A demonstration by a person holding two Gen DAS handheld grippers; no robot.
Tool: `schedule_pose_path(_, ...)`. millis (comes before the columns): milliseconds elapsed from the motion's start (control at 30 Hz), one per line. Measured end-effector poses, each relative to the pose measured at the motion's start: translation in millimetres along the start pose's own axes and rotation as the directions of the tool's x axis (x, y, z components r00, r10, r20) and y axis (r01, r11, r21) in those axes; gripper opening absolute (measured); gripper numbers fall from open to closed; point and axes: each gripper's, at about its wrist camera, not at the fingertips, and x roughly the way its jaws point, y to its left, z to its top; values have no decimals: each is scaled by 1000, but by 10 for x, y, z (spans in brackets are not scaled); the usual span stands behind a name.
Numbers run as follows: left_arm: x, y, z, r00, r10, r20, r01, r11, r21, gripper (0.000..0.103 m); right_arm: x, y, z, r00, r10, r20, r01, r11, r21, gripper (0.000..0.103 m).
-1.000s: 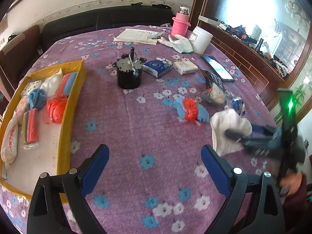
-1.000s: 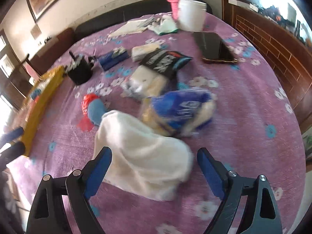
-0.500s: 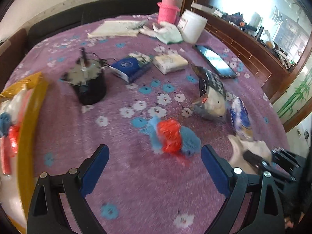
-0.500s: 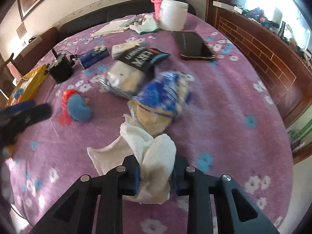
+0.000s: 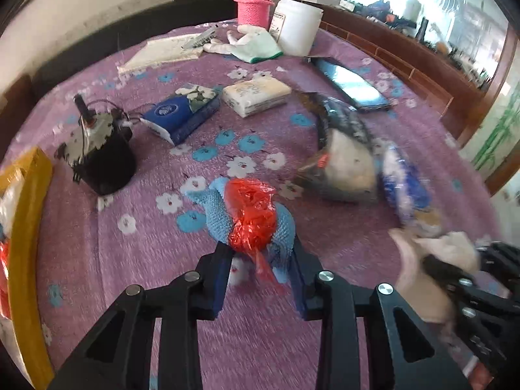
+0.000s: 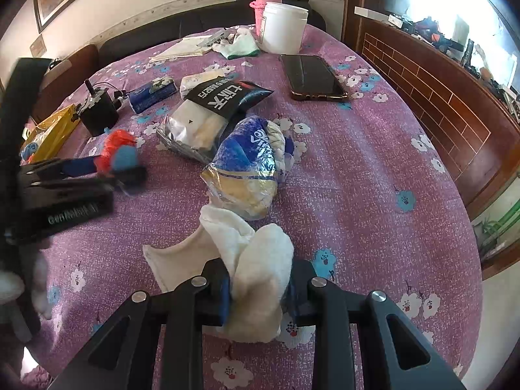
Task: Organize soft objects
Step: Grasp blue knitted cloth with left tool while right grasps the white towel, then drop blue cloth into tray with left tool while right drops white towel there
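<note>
From the left wrist view, the left gripper [image 5: 261, 260] points steeply down at the purple flowered tablecloth [image 5: 136, 260]; its jaws have just been closing and now pinch the near end of the blue knit bundle [image 5: 250, 217], which lies on the cloth and has a crumpled red plastic bag [image 5: 252, 214] wrapped around its middle; a red strip of that bag trails down between the blue pads; the bundle's far end points toward a black pot [image 5: 104, 159] with a foil-like lid; a yellow tray [image 5: 26, 237] runs along the left edge, its contents mostly cut off; to the right lie a clear packet with a black header [image 5: 341, 162] and a blue-and-gold packet [image 5: 406, 188], both blurred; at lower right the right gripper [image 5: 451, 269] shows dimly, with pale cloth in it.

From the right wrist view, the right gripper [image 6: 260, 289] also tilts steeply down; its jaws are clamped on the white towel [image 6: 256, 269], squeezed into a thick fold between the pads; one flat corner of the towel spreads on the cloth to the left; its far edge is touching or just short of the blue-and-gold packet [image 6: 250, 165]; I cannot tell which; the left gripper [image 6: 113, 169] enters from the left, blurred, with the blue and red bundle [image 6: 118, 152] at its tip.
</note>
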Motion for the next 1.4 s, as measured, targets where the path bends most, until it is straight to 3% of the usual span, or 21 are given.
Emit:
schedule_pose_path(167,-348,203,-114,995,-86,49,90,993,-74,31,-23,32,-18,1000,6,5,-6,1000,-3,25)
schedule_pose_path(333,-857,558,-314,985,-109,132,130,978,-161,32,-101,94,-46,1000,31,6,-31,999,-8,21)
schedule_pose_path(467,-1237,1040,-539,981,-59,187,106,962,-253,32,-193,235,-48,998,55,16,-55,998,-35,20)
schedule_pose_path(567,-1474,1444,-727,979,35,201,33,945,-326,33,-243,344,-18,996,88,20,-87,995,-49,19)
schedule_pose_path(667,-1650,1891,-962,973,127,195,-35,908,-416,33,-302,500,37,990,140,24,-139,988,-65,19)
schedule_pose_path(800,-1707,2392,-1227,970,194,149,-89,848,-523,33,-374,766,118,984,176,30,-171,979,-112,19)
schedule_pose_path(967,-1644,2790,-1385,964,246,105,-142,803,-579,34,-474,1220,285,972,232,36,-222,957,-187,20)
schedule_pose_path(1200,-1381,3020,-1433,968,252,14,-198,791,-579,36,-616,2029,516,942,334,33,-310,903,-299,20)
schedule_pose_path(1267,-1262,3106,-1465,971,237,-27,-206,779,-593,48,-642,2286,566,933,359,30,-328,882,-337,20)
schedule_pose_path(1333,-1273,3139,-1470,970,245,-8,-202,780,-592,64,-638,2570,631,920,392,15,-359,857,-370,20)
schedule_pose_path(1400,-1310,3153,-1480,977,214,4,-168,776,-608,64,-600,2878,689,906,422,-13,-391,827,-404,20)
